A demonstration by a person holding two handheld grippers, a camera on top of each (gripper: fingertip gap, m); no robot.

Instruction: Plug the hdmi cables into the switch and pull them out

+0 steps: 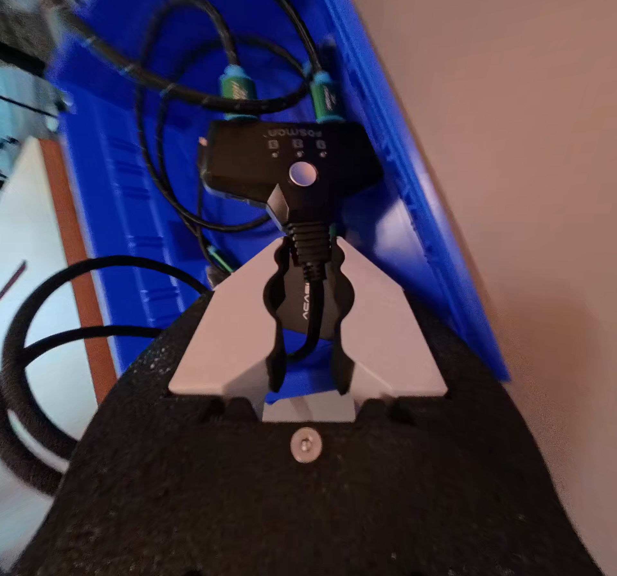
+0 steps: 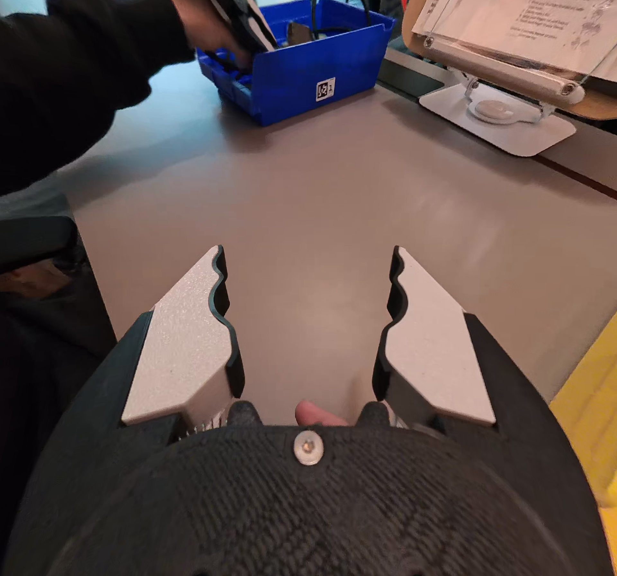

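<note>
2 green-shelled hdmi cables sit plugged in the switch, which hangs over the blue bin on the worktop. Our left gripper has its jaws clamped on the switch's tail by the ribbed strain relief. Our right gripper hovers well apart, jaws wide and empty. We judge the pull-out comes next: keep the left hold firm, grip a plug by its shell, not its cord, and pull straight along the port.
</note>
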